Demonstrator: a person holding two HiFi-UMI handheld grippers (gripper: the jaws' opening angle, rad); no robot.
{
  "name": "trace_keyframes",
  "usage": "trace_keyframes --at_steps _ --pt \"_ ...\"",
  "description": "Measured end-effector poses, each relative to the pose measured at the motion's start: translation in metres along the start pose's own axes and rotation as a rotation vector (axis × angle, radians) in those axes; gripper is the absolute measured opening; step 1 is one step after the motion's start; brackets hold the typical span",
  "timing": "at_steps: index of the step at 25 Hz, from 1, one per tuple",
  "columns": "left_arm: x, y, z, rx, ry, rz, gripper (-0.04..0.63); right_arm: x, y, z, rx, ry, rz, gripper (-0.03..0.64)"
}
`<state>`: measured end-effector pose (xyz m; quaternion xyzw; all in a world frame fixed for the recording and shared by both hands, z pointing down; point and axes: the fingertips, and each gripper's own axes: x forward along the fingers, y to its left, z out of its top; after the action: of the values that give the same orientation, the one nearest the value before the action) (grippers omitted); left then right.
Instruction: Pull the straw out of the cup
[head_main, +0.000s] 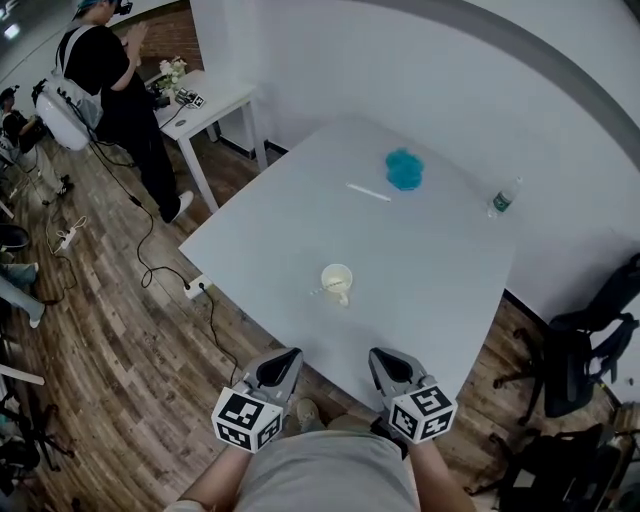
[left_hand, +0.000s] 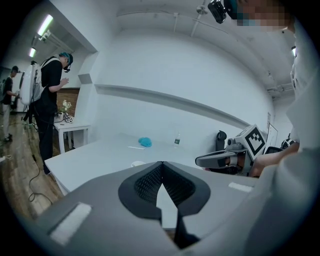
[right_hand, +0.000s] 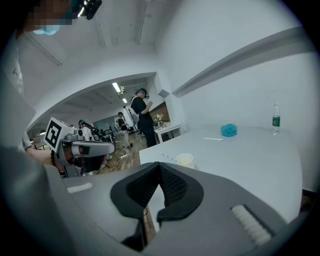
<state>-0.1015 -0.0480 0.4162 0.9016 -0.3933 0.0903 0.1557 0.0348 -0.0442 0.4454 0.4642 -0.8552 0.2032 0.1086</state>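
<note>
Cream paper cup (head_main: 337, 277), thin white straw (head_main: 322, 291) leaning inside: untouched. My left gripper (head_main: 281, 366) and right gripper (head_main: 391, 366): clenched empty, held short, approach not begun.

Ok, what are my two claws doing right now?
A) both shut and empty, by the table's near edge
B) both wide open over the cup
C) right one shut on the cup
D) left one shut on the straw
A: the left claw and right claw are each shut on nothing by the near edge of the table, while the cup stands apart from them with the straw in it.
</note>
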Motion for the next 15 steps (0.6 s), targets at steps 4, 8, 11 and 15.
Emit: trace_keyframes --at_steps 4,8,11,15 --pt "0.007 0.003 -0.003 -0.017 0.01 -0.007 0.02 0.002 -0.006 0.0 0.011 0.01 -0.013 0.006" --pt "0.014 0.006 -0.006 -0.027 0.02 -0.001 0.02 0.005 -0.012 0.001 0.015 0.015 -0.011 0.006" --pt "0.02 0.008 -0.006 -0.034 0.029 0.005 0.02 0.008 -0.019 0.005 0.02 0.02 -0.008 0.006" --pt "0.03 0.014 -0.008 -0.039 0.05 0.016 0.02 0.015 -0.027 0.01 0.018 0.025 0.004 0.006"
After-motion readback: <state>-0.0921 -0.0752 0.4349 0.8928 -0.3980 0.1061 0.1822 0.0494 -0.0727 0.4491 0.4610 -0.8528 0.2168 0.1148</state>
